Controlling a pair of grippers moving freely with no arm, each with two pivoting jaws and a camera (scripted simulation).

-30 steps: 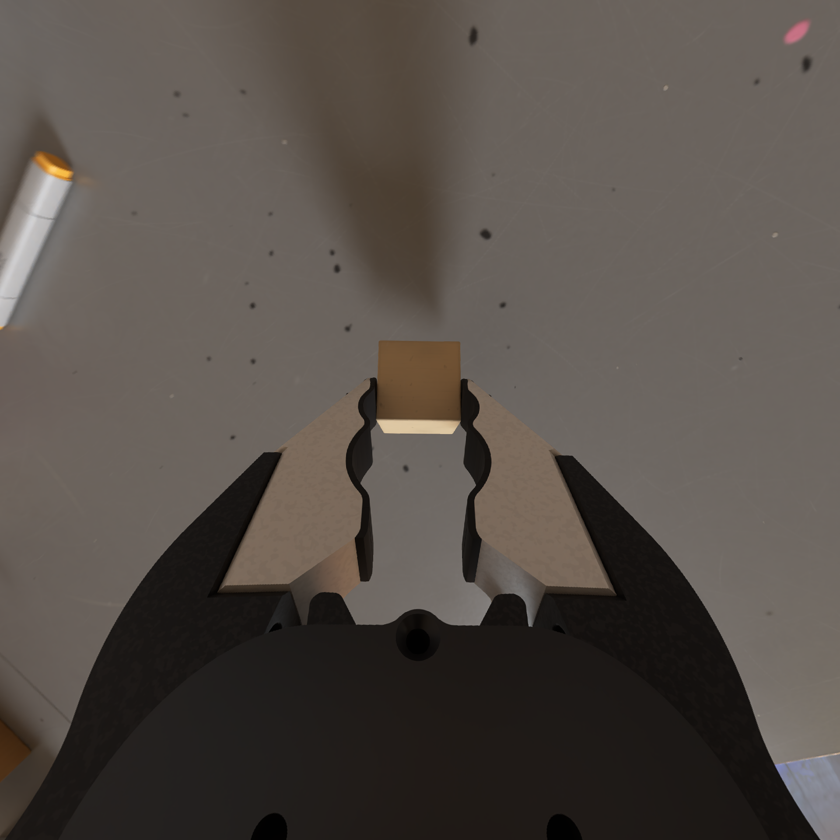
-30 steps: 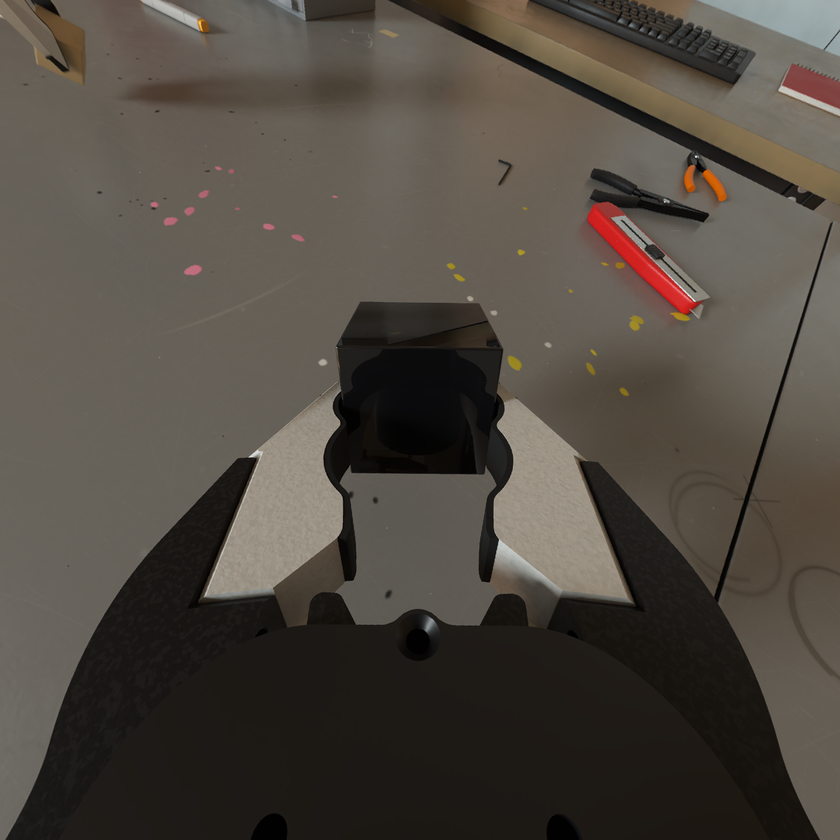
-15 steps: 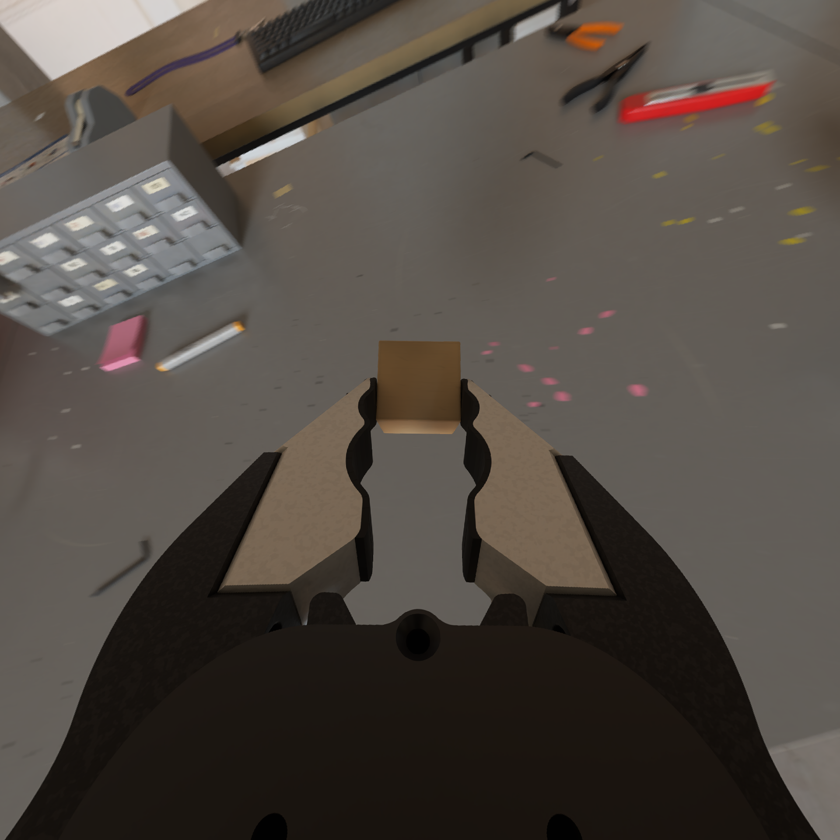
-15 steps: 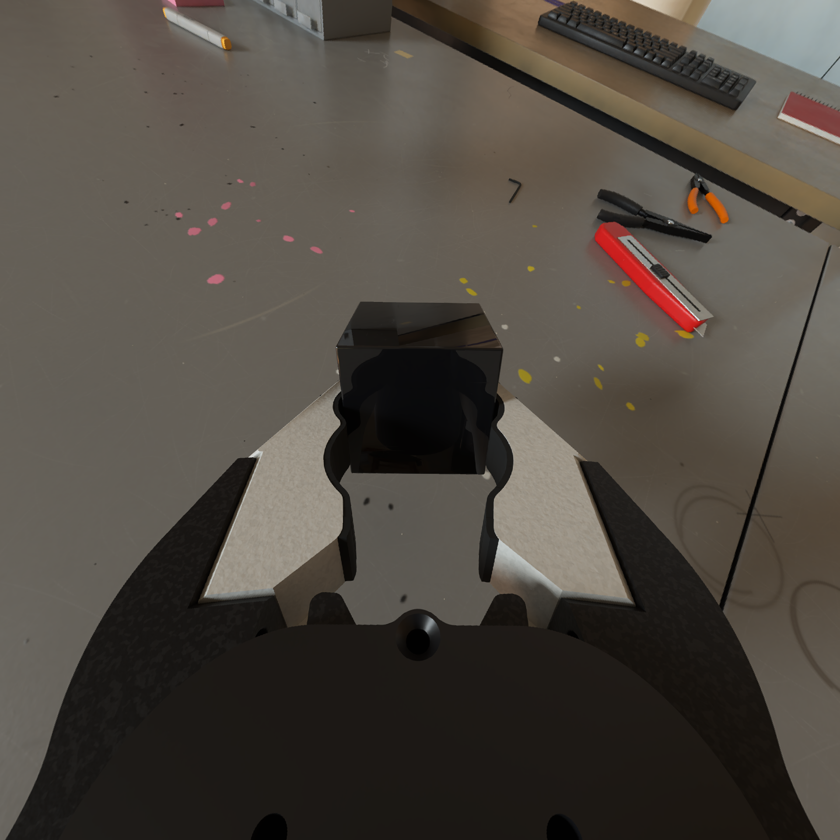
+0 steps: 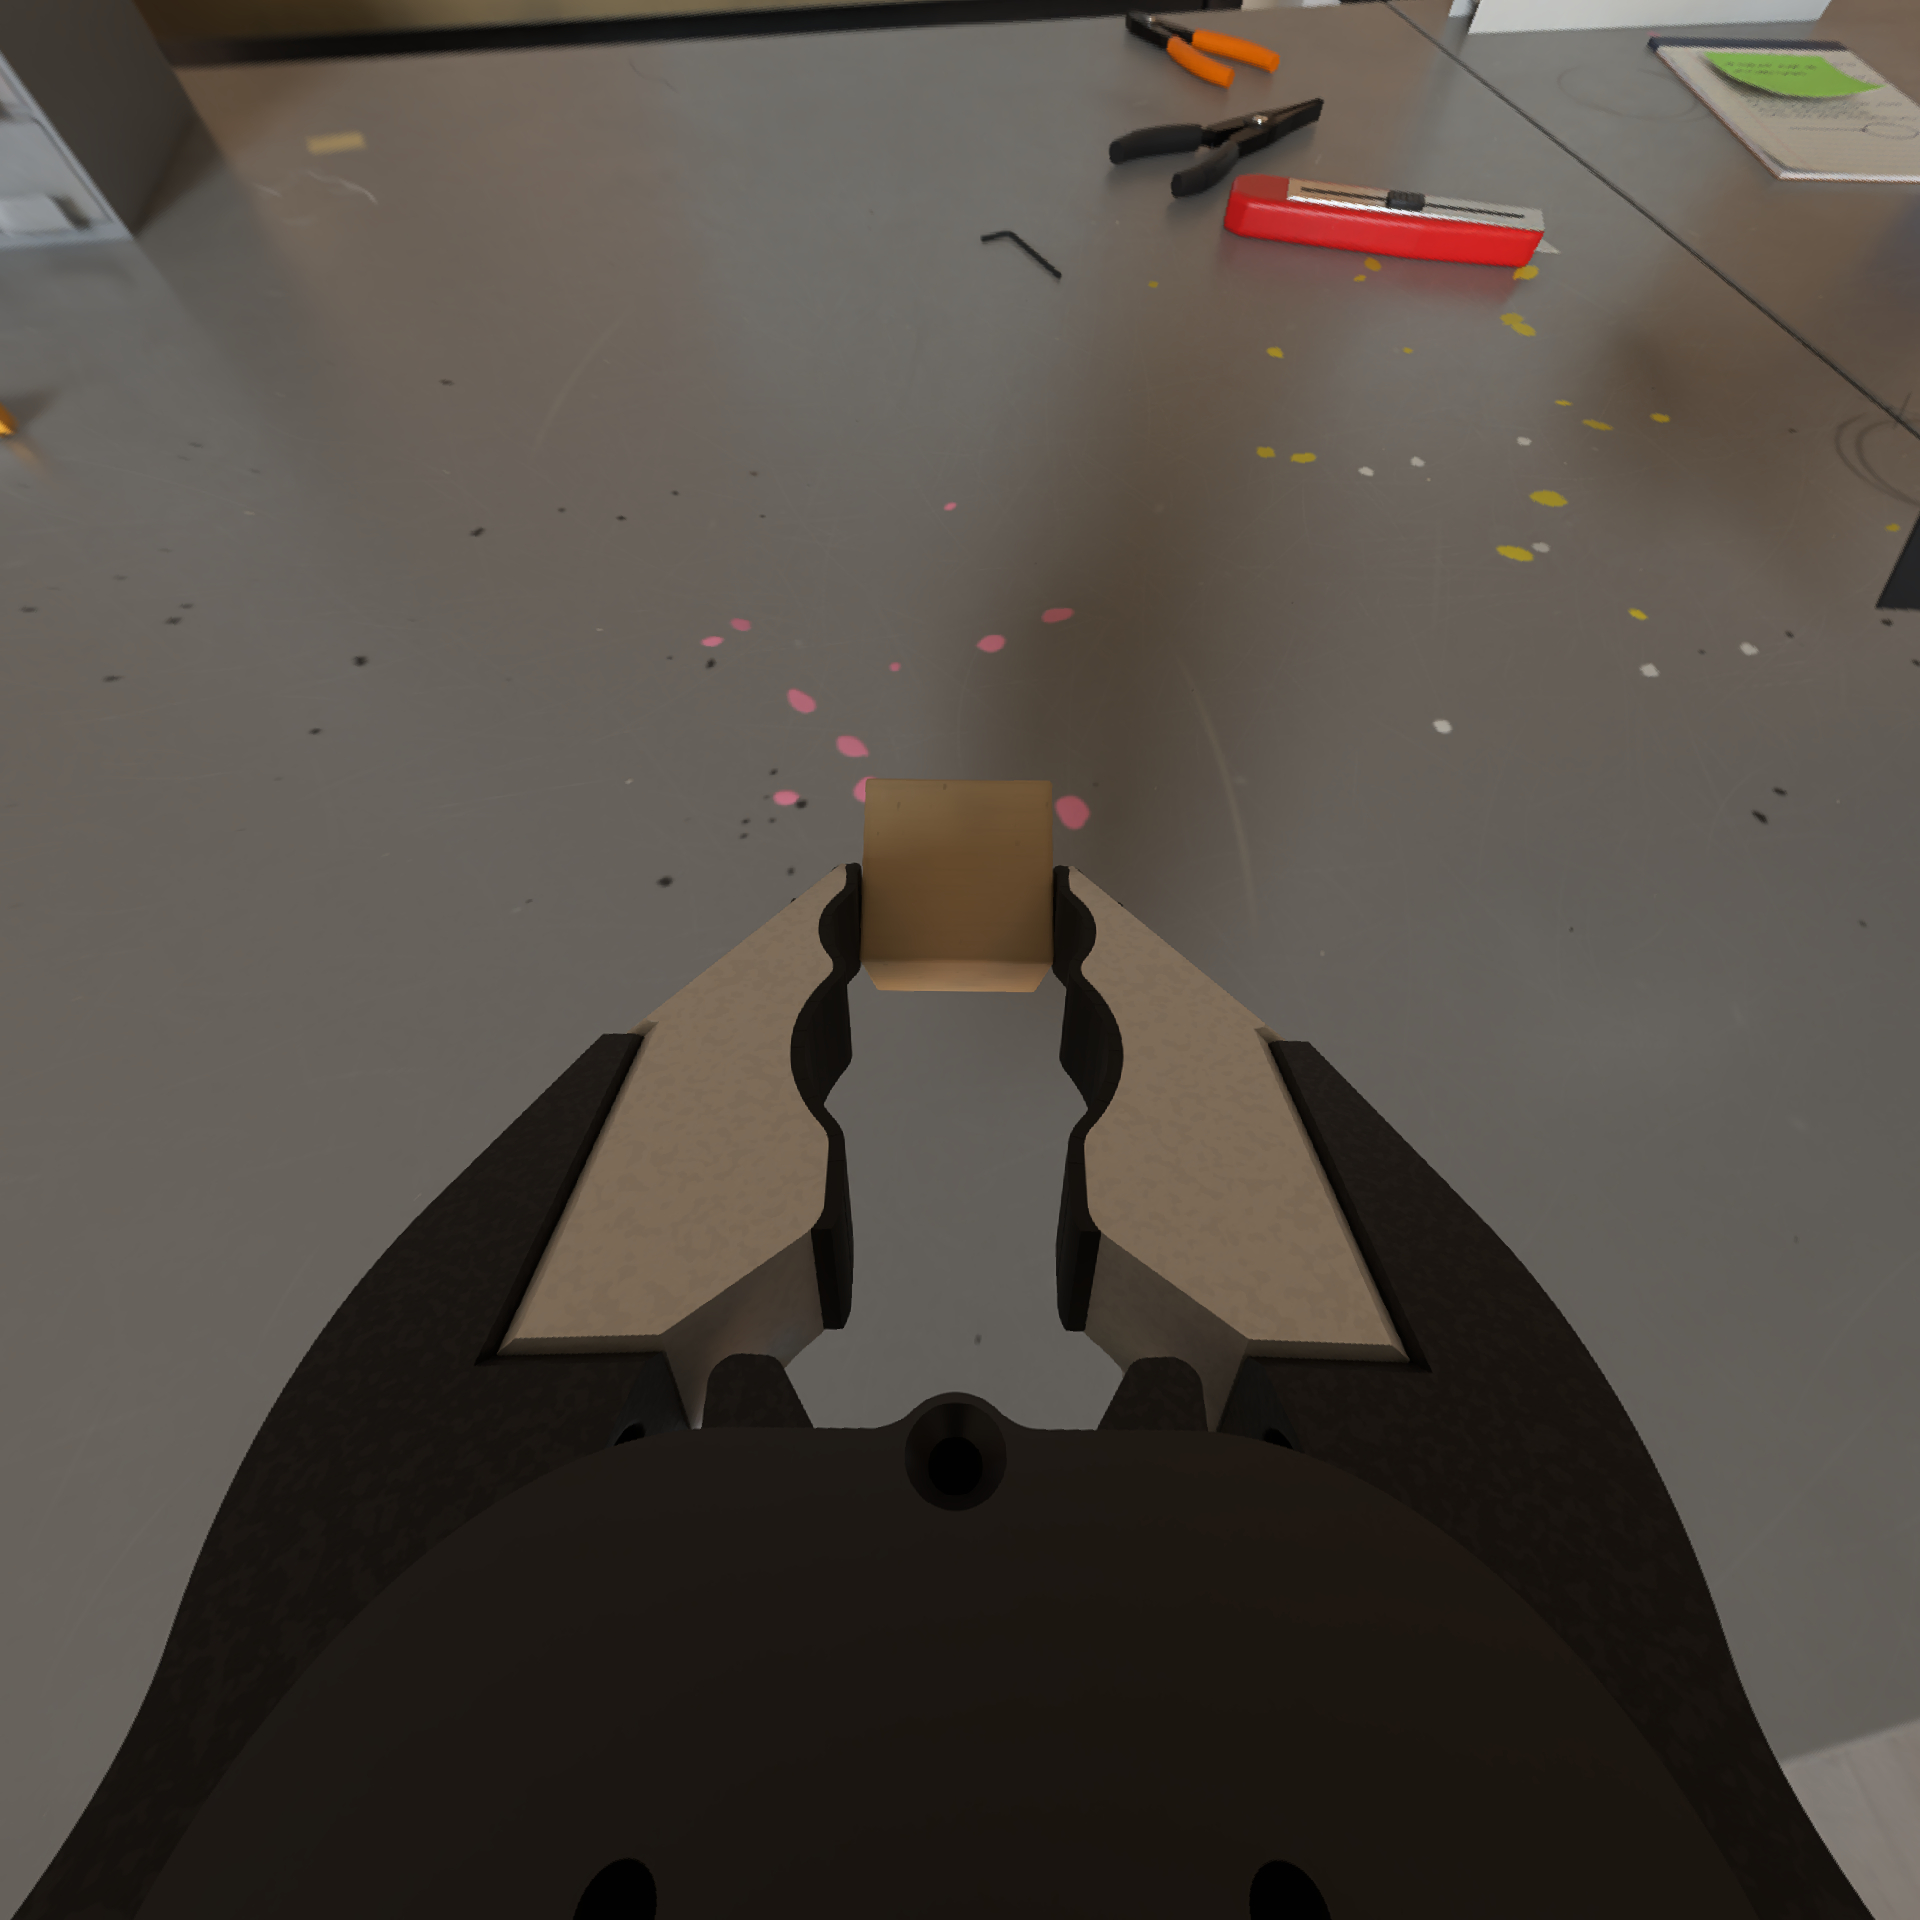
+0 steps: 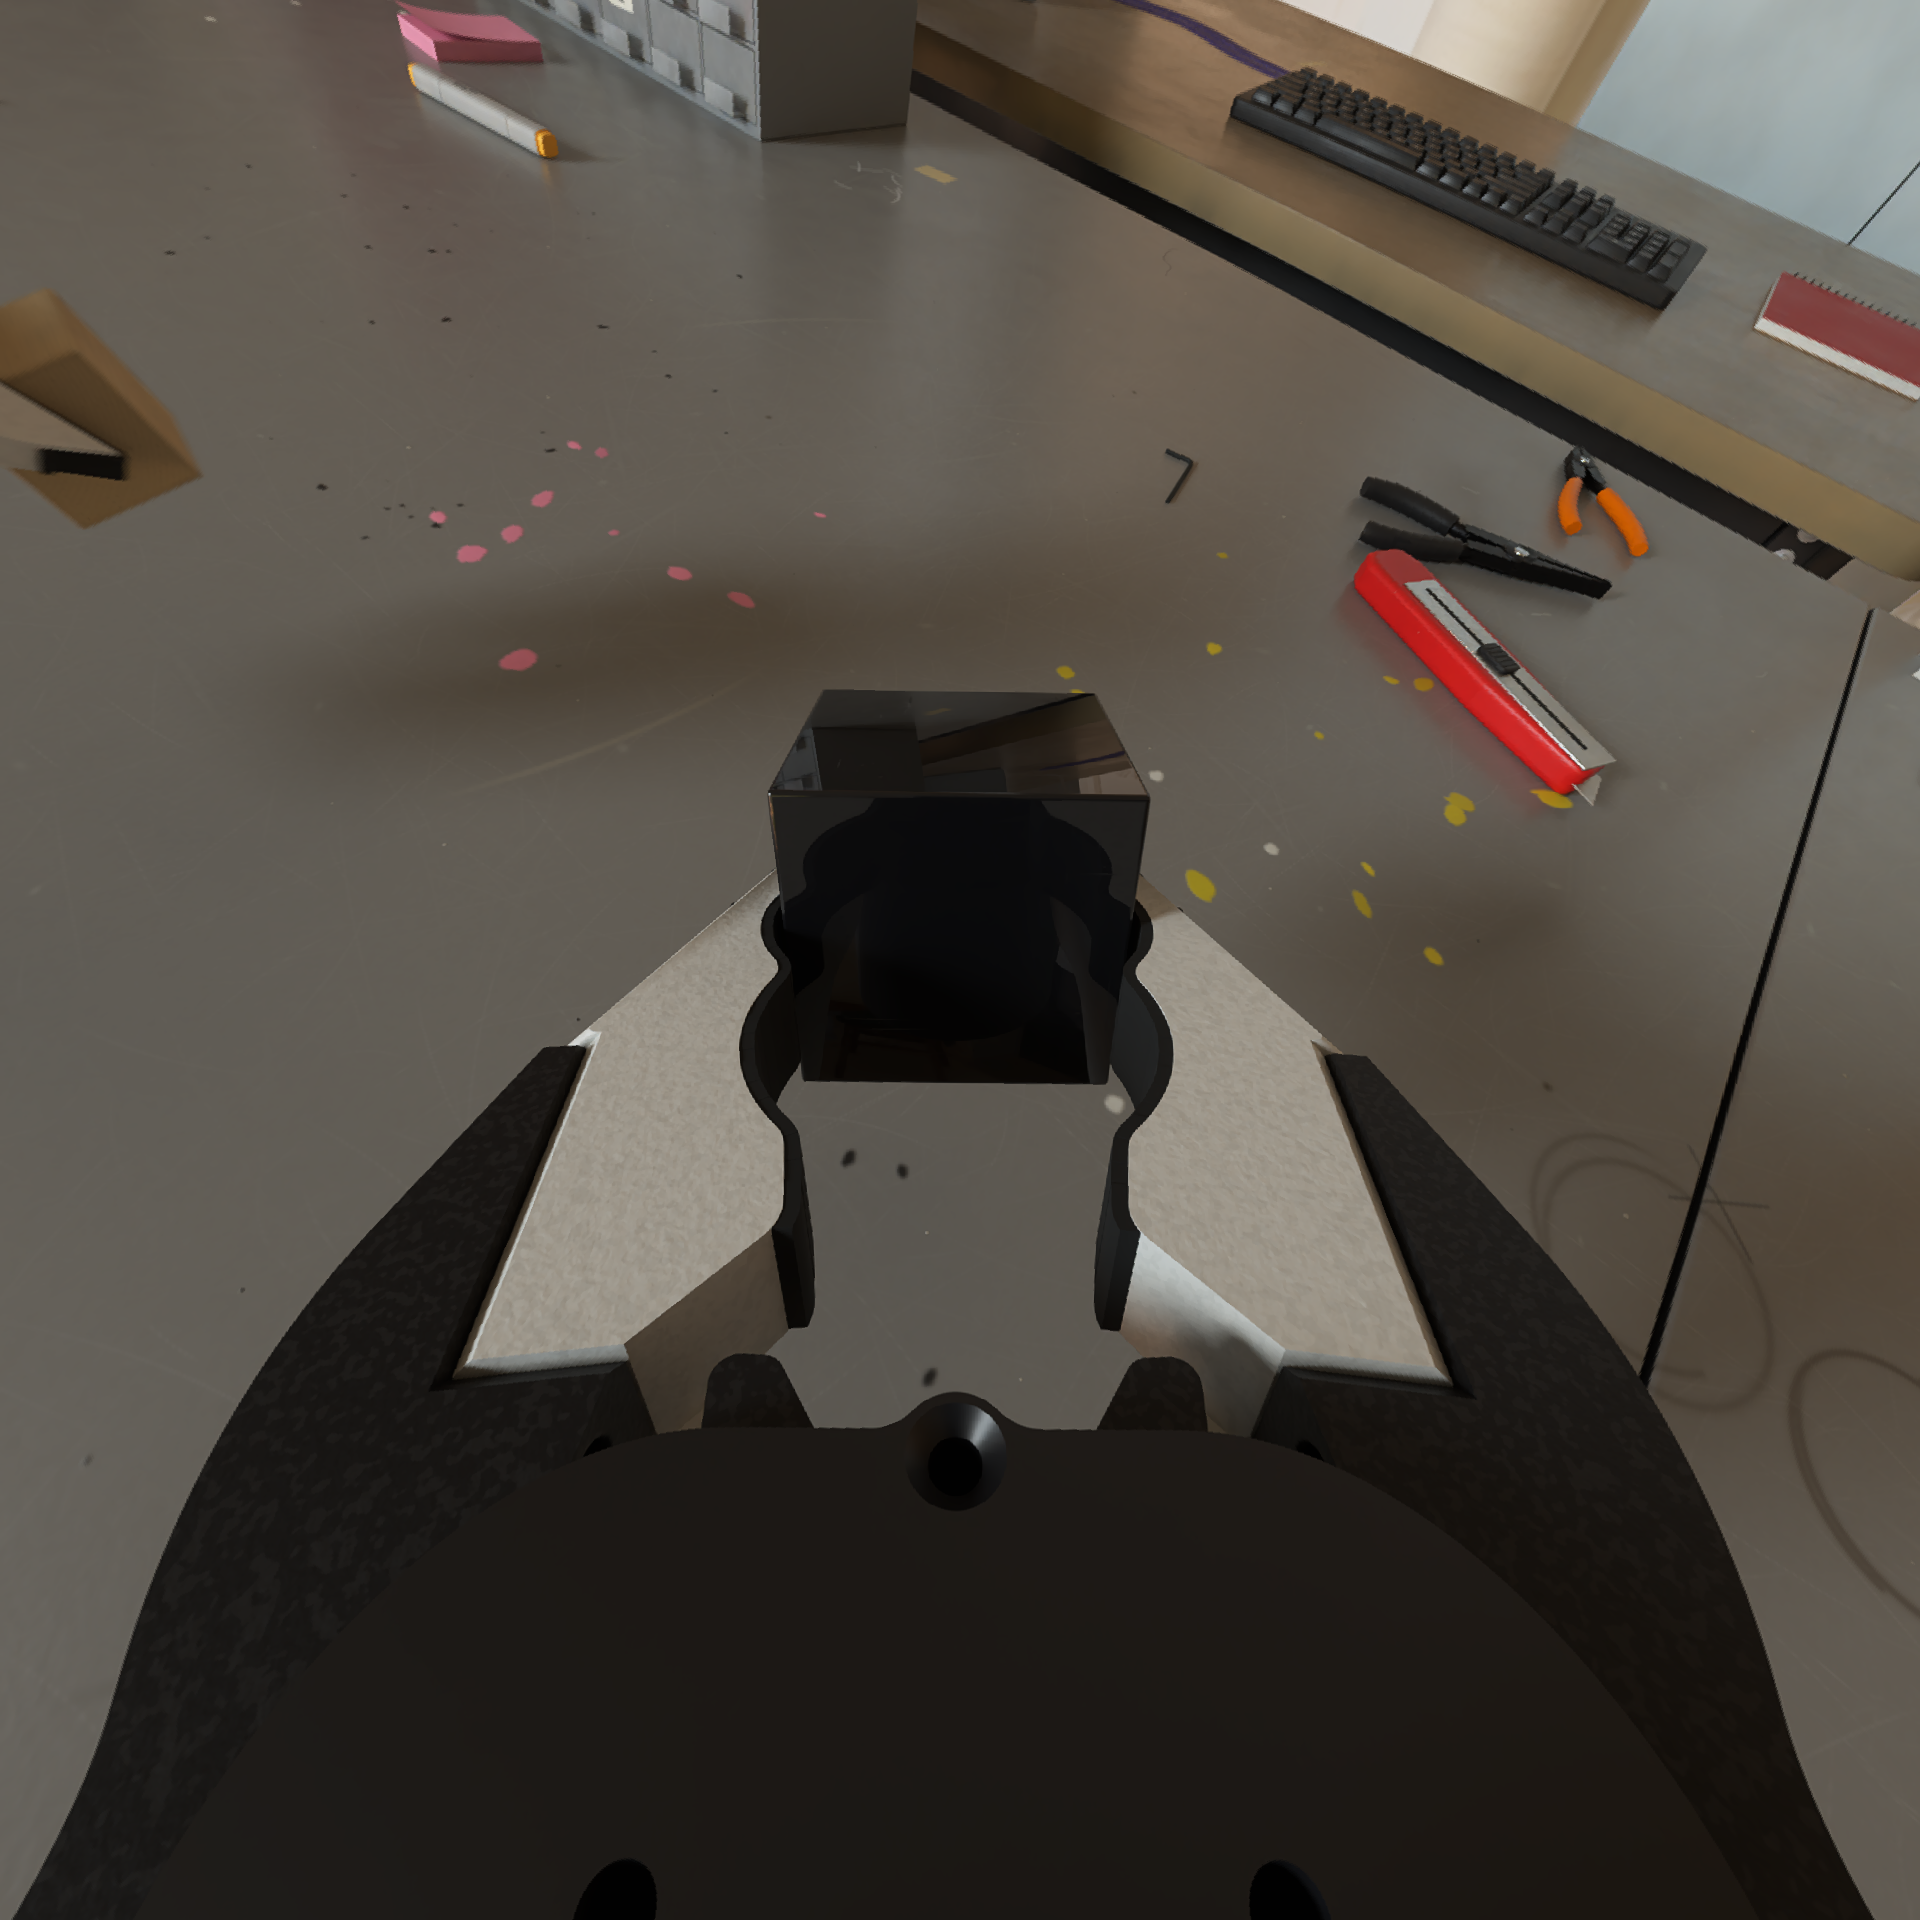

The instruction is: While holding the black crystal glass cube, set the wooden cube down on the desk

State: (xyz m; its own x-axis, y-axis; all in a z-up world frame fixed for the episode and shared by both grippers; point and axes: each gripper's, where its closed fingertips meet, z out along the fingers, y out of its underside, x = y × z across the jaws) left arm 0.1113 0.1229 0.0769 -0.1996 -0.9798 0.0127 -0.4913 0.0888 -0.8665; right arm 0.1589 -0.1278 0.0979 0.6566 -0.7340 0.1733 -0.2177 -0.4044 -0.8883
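Left wrist view: the left gripper (image 5: 956, 914) pinches a small matte wooden cube (image 5: 956, 883) between its scalloped black pads, above the grey, paint-speckled desk (image 5: 520, 727); whether the cube touches the desk cannot be told. Farther off lie a red utility knife (image 5: 1382, 220), black pliers (image 5: 1210, 140) and a bent hex key (image 5: 1021, 252). Right wrist view: the right gripper (image 6: 956, 935) clamps a glossy, sharp-edged black glass cube (image 6: 956, 831), its top face mirroring the room. At far left the wooden cube (image 6: 99, 416) shows again, blurred, off the desk.

Right hand-held gripper (image 6: 956, 935) clamps black crystal glass cube (image 6: 956, 831); desk (image 6: 935, 416) below.
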